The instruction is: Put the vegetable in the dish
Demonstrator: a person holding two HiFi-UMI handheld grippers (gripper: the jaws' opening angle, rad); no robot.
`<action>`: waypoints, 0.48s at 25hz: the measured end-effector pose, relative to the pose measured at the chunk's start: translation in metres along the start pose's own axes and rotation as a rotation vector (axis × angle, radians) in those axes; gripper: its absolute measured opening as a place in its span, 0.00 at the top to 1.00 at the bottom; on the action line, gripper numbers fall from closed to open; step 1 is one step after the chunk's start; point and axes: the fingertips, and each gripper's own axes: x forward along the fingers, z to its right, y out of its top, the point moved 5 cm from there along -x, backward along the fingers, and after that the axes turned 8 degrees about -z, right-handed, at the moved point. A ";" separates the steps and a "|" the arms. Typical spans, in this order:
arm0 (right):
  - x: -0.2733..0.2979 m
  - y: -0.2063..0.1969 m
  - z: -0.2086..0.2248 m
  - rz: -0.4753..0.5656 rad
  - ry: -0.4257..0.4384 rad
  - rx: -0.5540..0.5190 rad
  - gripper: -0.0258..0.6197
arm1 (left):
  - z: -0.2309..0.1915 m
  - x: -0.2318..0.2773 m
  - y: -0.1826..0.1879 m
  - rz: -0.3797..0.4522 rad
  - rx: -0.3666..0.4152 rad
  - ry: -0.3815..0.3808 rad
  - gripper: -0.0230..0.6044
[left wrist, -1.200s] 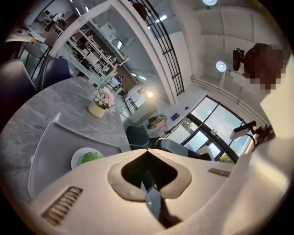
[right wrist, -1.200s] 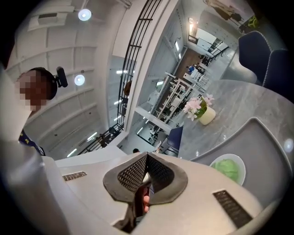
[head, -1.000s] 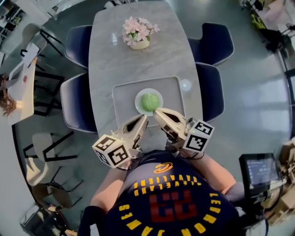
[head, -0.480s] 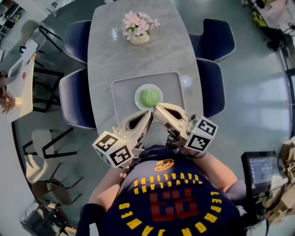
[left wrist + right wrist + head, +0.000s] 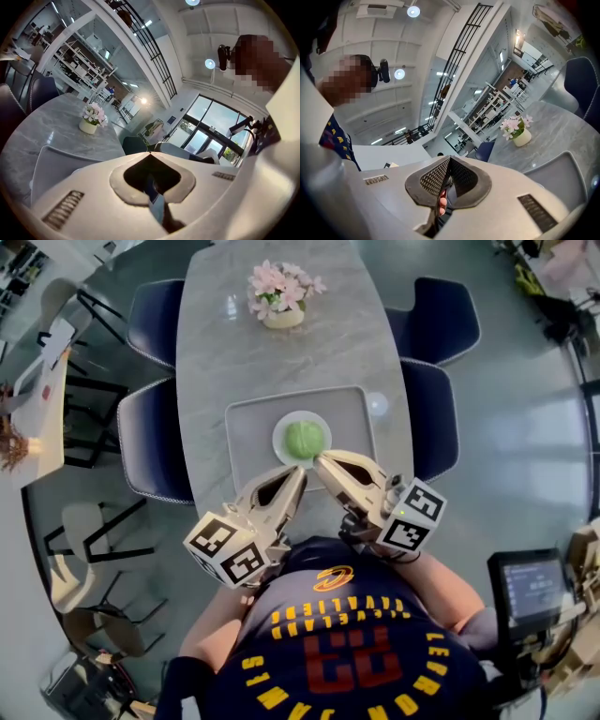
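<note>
1. The left claw is pressed together at the tips. The left gripper view shows nothing between them, only a dark diamond-shaped gap behind the meeting point.
2. The right claw is also closed and empty. In the right gripper view its dark, ribbed rubber pads meet at a point.
3. Both claws are smooth pale plastic wedges. They angle inward from the person's chest toward the near edge of the desk, and each carries a cube of black-and-white square markers.
4. The vegetable is a round, pale green, leafy ball like a small cabbage. It sits in the middle of the dish, just beyond the right claw's tip and apart from both claws.
5. The dish is a small, white, round plate with a glossy look. It rests on a flat grey rectangular tray with rounded corners.
6. Judged from this layout, the placing step looks complete, since the vegetable already lies in the dish. The next move probably calls only for drawing both claws clear without nudging the rim.
7. The desk is a long oval of grey marbled stone. A small white disc lies beside the tray, a pot of pink flowers stands at the far end, and dark blue padded chairs line both sides.
</note>
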 end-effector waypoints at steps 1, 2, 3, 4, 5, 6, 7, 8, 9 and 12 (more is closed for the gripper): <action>0.000 0.000 -0.001 -0.003 0.000 -0.006 0.95 | 0.001 0.001 0.000 -0.003 0.007 -0.001 0.96; 0.000 0.000 -0.001 -0.005 -0.001 -0.010 0.95 | 0.001 0.001 0.000 -0.005 0.012 -0.002 0.96; 0.001 0.000 -0.001 -0.006 -0.001 -0.012 0.95 | 0.002 0.002 0.000 -0.006 0.015 -0.002 0.96; 0.001 0.000 -0.001 -0.006 -0.001 -0.015 0.95 | 0.001 0.002 0.001 -0.007 0.016 -0.002 0.96; 0.001 0.001 -0.001 -0.006 -0.001 -0.017 0.95 | 0.001 0.002 0.001 -0.006 0.016 -0.001 0.96; 0.001 0.001 0.000 -0.006 -0.001 -0.020 0.95 | 0.000 0.002 0.001 -0.005 0.015 0.001 0.96; 0.001 0.001 0.000 -0.007 -0.002 -0.022 0.95 | -0.001 0.002 0.001 -0.004 0.014 0.003 0.96; 0.000 0.001 0.000 -0.007 -0.002 -0.023 0.95 | -0.002 0.002 0.000 -0.004 0.012 0.005 0.96; 0.000 0.000 0.000 -0.008 -0.003 -0.021 0.95 | -0.002 0.002 0.000 -0.004 0.009 0.007 0.96; 0.000 0.000 0.001 -0.008 -0.005 -0.015 0.95 | -0.003 0.001 0.001 -0.003 0.007 0.012 0.96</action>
